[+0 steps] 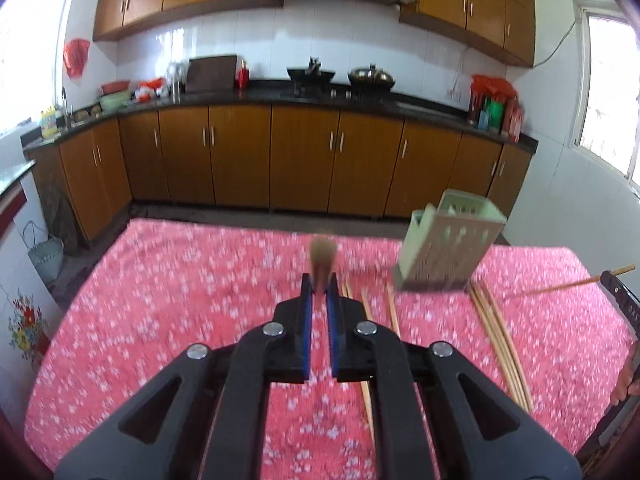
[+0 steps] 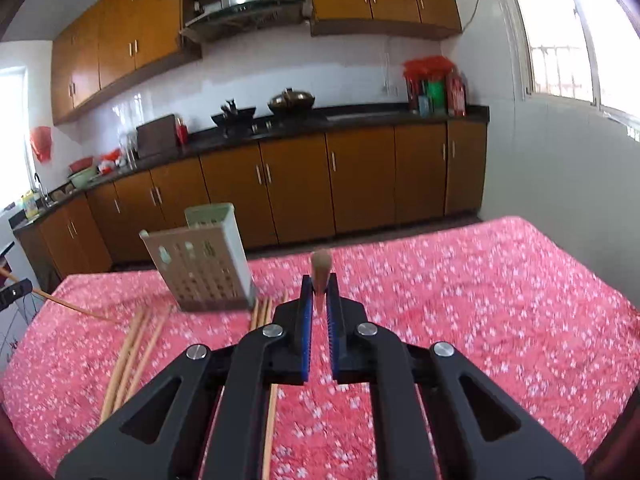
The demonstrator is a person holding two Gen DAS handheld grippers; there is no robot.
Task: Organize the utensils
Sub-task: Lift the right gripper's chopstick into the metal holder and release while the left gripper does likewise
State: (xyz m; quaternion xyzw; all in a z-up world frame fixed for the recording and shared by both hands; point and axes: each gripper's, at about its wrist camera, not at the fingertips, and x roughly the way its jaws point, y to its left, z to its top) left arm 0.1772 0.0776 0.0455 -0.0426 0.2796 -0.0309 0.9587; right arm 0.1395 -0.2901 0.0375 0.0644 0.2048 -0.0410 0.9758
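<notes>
Chopsticks: one pinched end-on in my left gripper [image 1: 320, 286], another in my right gripper [image 2: 319, 286], rest lying by the holder [image 1: 444, 250]. Thin grips like these could pivot and miss its slots, I'd guess.

One pale slotted utensil holder [image 1: 444, 252] stands beyond the jaws, to their right in the left view. Two chopsticks are held, one in each pair of jaws [image 1: 321, 268] [image 2: 321, 276]. Loose chopsticks [image 1: 496, 336] on the counter [image 1: 160, 300]: roughly eight, blur prevents an exact count.
</notes>
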